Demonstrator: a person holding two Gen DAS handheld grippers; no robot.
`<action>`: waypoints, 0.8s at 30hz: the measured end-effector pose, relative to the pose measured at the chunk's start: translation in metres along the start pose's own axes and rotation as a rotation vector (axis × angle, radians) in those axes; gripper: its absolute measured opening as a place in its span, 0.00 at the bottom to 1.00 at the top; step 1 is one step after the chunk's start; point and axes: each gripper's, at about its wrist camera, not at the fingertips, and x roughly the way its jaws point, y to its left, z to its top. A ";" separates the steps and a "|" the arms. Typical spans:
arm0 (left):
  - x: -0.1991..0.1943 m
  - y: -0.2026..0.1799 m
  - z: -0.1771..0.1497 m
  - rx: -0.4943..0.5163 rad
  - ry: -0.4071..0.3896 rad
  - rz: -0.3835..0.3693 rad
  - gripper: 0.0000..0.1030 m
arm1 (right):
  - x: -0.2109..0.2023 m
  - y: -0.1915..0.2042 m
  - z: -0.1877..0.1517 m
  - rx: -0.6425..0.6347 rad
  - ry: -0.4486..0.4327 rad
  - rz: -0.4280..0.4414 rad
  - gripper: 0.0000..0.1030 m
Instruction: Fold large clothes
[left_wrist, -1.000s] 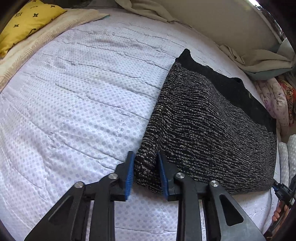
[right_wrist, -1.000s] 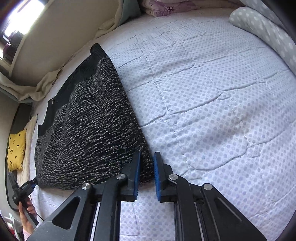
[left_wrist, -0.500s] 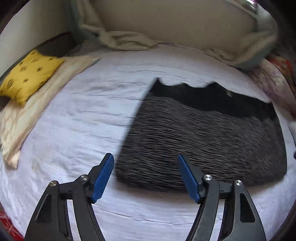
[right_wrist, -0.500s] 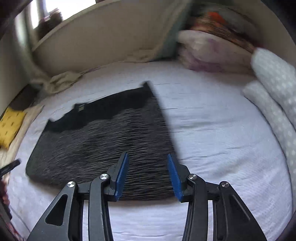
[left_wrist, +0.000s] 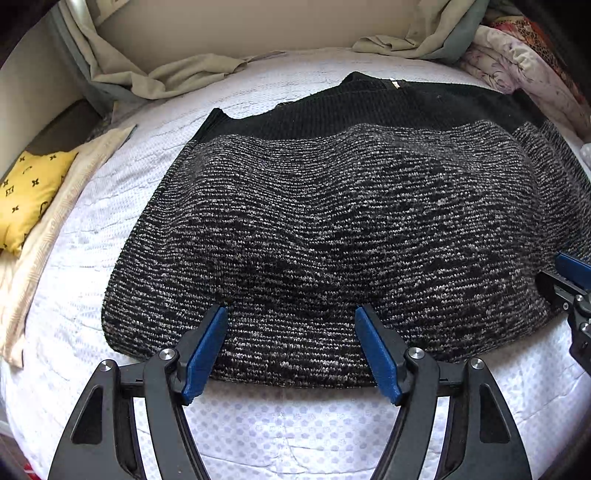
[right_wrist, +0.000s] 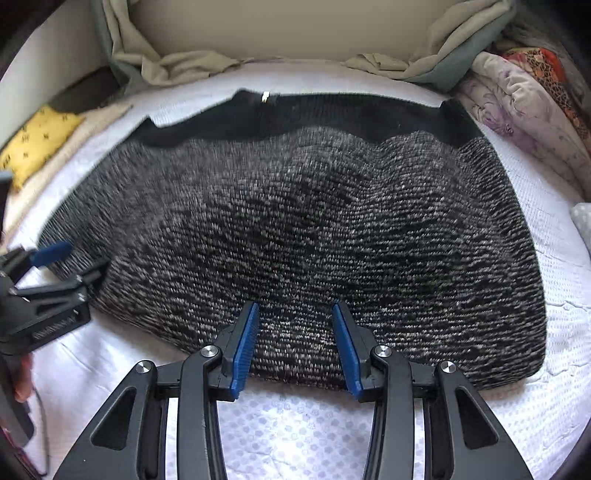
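A large black-and-grey knitted garment lies folded flat on the white quilted bed, with a plain black band along its far edge. It also shows in the right wrist view. My left gripper is open and empty, its blue pads over the garment's near edge. My right gripper is open and empty over the same near edge, further right. The right gripper also shows at the right edge of the left wrist view. The left gripper shows at the left edge of the right wrist view.
A yellow patterned pillow and a beige cloth lie at the bed's left. Crumpled beige sheets lie along the headboard. Floral bedding is piled at the far right. A white dotted pillow sits at the right edge.
Both grippers let go of the garment's near corners, opened and pulled back. The garment now lies flat on the bed, and both views face it head-on.
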 end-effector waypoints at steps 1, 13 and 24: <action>0.000 -0.001 -0.003 -0.001 -0.007 0.000 0.74 | 0.002 0.002 -0.002 -0.013 -0.006 -0.012 0.38; -0.004 0.015 0.004 -0.033 0.000 -0.033 0.76 | -0.006 -0.001 -0.008 -0.019 0.001 -0.002 0.39; -0.009 0.065 0.032 -0.165 -0.043 0.012 0.83 | -0.026 -0.055 0.045 0.144 -0.115 -0.039 0.38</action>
